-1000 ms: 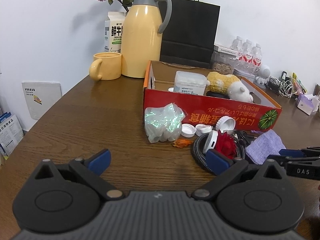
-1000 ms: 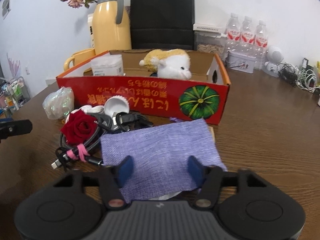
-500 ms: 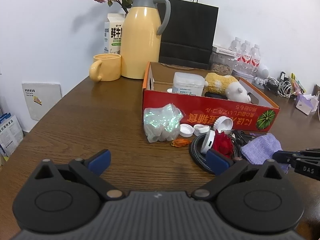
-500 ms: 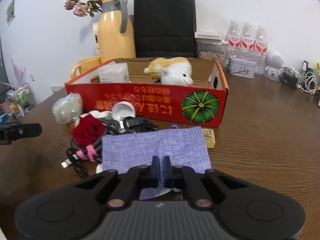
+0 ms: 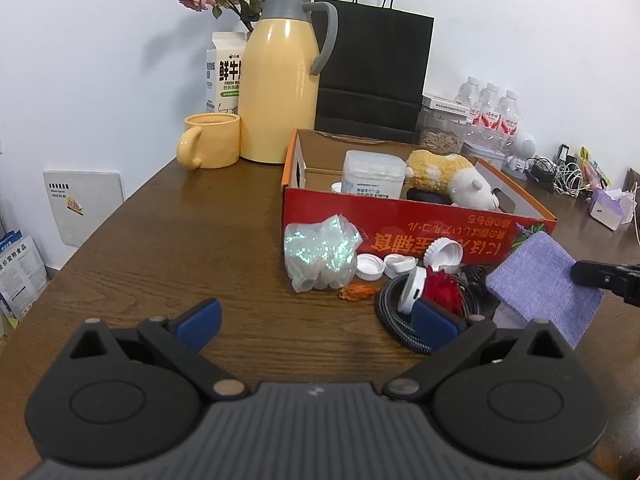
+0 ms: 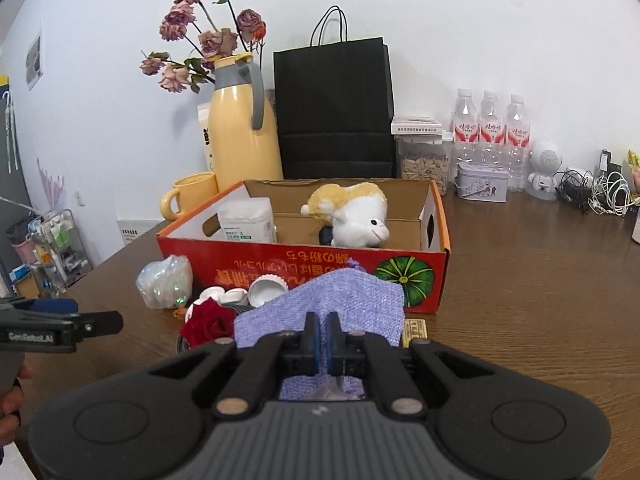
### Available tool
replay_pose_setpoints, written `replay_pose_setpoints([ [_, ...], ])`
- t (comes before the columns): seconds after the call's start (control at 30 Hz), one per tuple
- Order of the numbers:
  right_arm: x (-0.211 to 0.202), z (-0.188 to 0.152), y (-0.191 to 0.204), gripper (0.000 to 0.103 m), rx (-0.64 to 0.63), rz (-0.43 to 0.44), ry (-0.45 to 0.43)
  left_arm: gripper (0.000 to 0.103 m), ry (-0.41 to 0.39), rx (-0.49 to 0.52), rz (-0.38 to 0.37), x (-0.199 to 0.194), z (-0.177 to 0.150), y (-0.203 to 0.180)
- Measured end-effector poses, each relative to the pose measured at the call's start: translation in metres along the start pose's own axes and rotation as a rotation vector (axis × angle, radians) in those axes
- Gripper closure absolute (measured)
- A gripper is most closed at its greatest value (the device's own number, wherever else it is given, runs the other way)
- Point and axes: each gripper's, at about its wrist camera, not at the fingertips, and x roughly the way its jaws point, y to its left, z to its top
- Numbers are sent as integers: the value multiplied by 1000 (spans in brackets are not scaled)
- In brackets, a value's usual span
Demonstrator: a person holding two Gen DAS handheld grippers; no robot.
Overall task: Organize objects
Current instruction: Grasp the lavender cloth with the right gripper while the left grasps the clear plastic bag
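Observation:
My right gripper is shut on a purple woven cloth pouch and holds it lifted and tilted just in front of the red cardboard box. In the left wrist view the pouch hangs from the right gripper at the right edge. The box holds a plush sheep and a white plastic container. My left gripper stands open above bare table. Ahead of it lie an iridescent bag, white caps, a red rose and a coiled braided cable.
A yellow thermos, a mug, a milk carton and a black paper bag stand behind the box. Water bottles, a tin and tangled cables fill the back right. A small tan card lies by the box's corner.
My right gripper went from open over the flat purple pouch to shut on it, then rose, lifting the pouch off the table. The left gripper stayed put.

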Motion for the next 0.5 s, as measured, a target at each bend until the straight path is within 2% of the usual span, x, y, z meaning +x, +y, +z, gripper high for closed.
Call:
replay_pose_setpoints([
  [0.33,11,6,-1,101,20,-5,-13,0,6,-18,53,43,28,0],
  [0.5,17,10,0,101,22,-1,-15,0,55,-20,105,78,39,-3],
])
